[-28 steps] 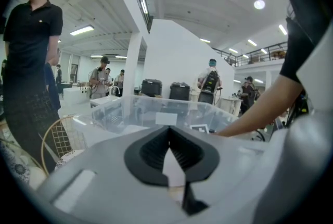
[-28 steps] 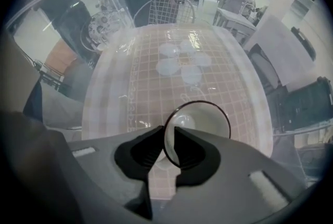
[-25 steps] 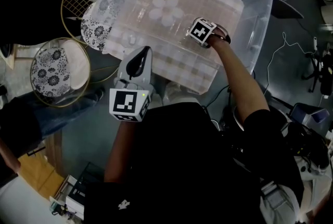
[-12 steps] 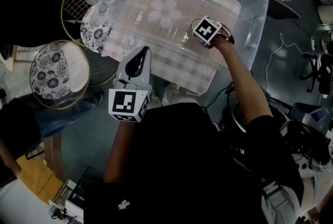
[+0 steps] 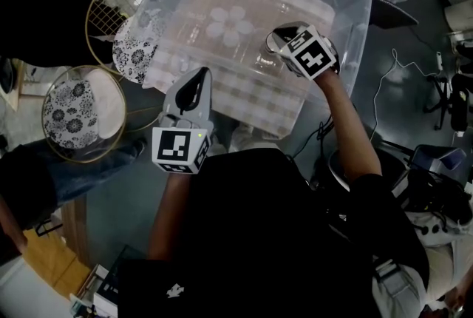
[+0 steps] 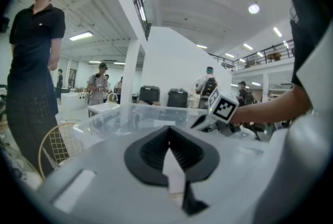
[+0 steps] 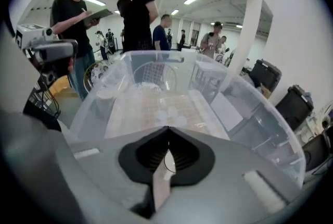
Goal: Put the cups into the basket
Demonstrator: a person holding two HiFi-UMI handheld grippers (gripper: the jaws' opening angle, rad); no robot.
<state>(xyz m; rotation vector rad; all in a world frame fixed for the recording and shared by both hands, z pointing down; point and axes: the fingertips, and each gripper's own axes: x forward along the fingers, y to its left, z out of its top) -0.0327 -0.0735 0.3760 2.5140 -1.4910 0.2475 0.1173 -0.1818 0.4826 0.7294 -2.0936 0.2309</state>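
Note:
Several clear cups (image 5: 229, 22) stand clustered on the checked cloth inside a big clear plastic bin (image 5: 362, 21); the right gripper view shows them as pale discs (image 7: 169, 116). My right gripper (image 5: 272, 49) is raised over the bin's right part, jaws shut. A thin clear cup (image 5: 266, 59) appears pinched by its wall, its rim a faint arc between the jaws (image 7: 167, 161). My left gripper (image 5: 199, 75) is shut and empty outside the bin's near wall. Two gold wire baskets with floral liners (image 5: 111, 9) (image 5: 81, 113) sit left of the bin.
People stand beyond the bin's far side (image 7: 130, 9) and to my left (image 6: 34, 61). Cables and equipment (image 5: 443, 95) crowd the floor on the right. A leg in jeans (image 5: 74, 168) lies beside the lower basket.
The right gripper closed its jaws and rose from the bin floor toward the camera, shifting slightly right. The left gripper stayed still.

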